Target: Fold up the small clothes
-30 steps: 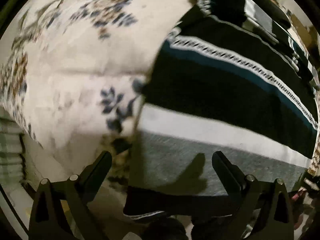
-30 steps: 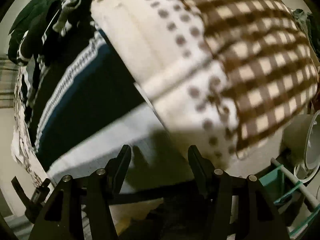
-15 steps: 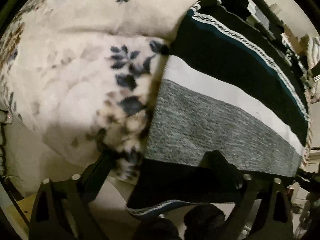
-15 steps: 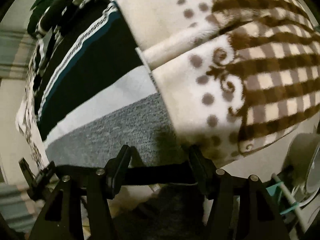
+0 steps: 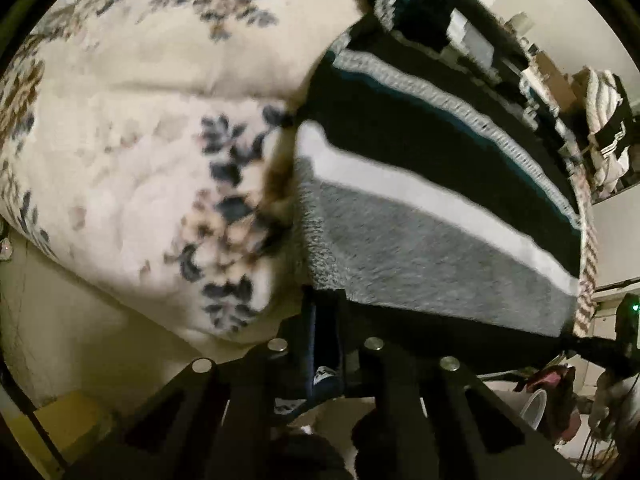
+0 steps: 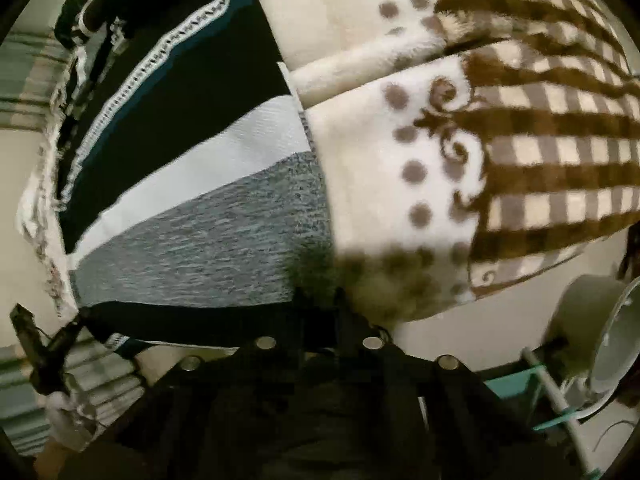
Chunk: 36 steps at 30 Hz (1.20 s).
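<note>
While both tongs, left (image 5: 322,344) and right (image 6: 320,316), pinched the near hem, the striped garment (image 5: 432,216) lay flat between two blankets; no fold was made yet.

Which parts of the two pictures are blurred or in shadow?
Left wrist view: the floral blanket and striped garment smear slightly. Right wrist view: the grey band is sharp; a dark shadow falls on the dotted blanket near the gripper.
</note>
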### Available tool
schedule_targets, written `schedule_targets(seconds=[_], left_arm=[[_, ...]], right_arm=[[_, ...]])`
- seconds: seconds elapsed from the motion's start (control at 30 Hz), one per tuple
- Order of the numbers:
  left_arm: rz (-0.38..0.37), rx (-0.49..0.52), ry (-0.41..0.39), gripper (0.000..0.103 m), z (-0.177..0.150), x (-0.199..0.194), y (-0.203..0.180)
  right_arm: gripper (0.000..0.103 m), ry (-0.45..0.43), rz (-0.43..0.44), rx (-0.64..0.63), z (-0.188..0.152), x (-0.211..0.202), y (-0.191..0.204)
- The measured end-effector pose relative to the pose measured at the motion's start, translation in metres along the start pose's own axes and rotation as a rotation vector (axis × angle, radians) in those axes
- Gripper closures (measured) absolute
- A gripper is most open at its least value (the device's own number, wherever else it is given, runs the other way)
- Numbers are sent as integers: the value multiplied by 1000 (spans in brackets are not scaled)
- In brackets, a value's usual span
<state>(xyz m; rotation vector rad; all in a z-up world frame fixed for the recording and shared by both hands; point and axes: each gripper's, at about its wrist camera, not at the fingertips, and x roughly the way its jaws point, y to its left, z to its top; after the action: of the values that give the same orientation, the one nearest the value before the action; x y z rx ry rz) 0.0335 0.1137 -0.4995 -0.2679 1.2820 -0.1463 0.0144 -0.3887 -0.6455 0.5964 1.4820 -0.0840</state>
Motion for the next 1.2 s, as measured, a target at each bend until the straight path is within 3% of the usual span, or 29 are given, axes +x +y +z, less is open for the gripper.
schedule_targets(seconds=[0.2, 0.37, 0.53, 0.67, 0.8, 0.83, 0.87, 0.97, 1.2], left_arm=[[-52, 7, -65, 98, 30, -40, -15], [-89, 21, -139, 98, 98, -51, -39], [-55, 1, -177, 98, 167, -15, -47], [-50, -98, -100, 96, 193, 40, -27], [-130, -247, -32, 86, 188, 58, -3], [-145, -267, -33, 77, 183, 55, 1], [-158, -281, -34, 69, 178, 51, 3], [-195, -312, -34, 54, 157, 39, 10], [-218, -321, 18, 53, 127, 44, 15]], right_arm=[[93, -54, 85, -48, 3, -44, 34], [93, -157, 150, -43, 47, -86, 56], [94, -238, 139, -23, 112, -93, 63], [93, -211, 102, 54, 156, -65, 45], [90, -133, 172, 154, 167, -37, 26], [86, -135, 182, 155, 165, -41, 24], [74, -137, 183, 154, 159, -43, 23], [58, -138, 211, 160, 140, -53, 13], [58, -82, 227, 202, 98, -36, -13]])
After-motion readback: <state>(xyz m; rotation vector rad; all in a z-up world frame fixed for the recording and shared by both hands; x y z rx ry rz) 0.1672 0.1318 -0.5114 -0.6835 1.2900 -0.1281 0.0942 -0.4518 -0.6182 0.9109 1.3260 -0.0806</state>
